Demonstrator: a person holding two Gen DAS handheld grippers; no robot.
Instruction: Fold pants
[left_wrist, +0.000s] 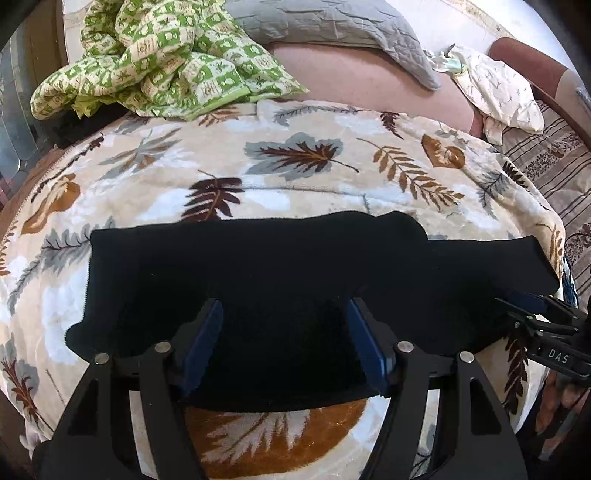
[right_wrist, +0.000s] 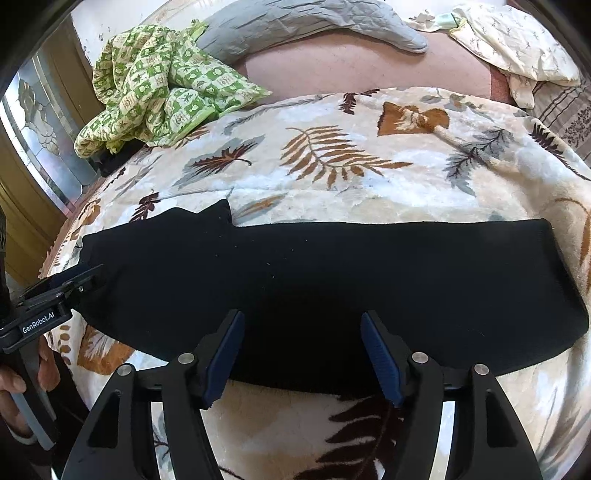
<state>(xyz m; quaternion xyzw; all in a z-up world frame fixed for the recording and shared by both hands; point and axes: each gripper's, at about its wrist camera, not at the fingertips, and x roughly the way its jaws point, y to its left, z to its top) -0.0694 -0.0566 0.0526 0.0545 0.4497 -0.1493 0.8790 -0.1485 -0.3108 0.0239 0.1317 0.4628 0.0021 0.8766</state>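
Black pants (left_wrist: 295, 266) lie flat in a long folded band across a leaf-patterned blanket (left_wrist: 295, 166) on the bed; they also show in the right wrist view (right_wrist: 332, 273). My left gripper (left_wrist: 286, 314) is open, its blue pads over the near edge of the pants' left part. My right gripper (right_wrist: 303, 325) is open over the near edge of the right part. Each gripper shows at the other view's edge: the right one (left_wrist: 532, 306), the left one (right_wrist: 74, 277). Neither holds cloth.
A crumpled green checked quilt (left_wrist: 159, 55) lies at the back left. A grey pillow (left_wrist: 332, 18) and a pale printed cloth (left_wrist: 495, 92) lie at the back. The blanket (right_wrist: 332, 158) drops off at the near bed edge. A door frame stands left.
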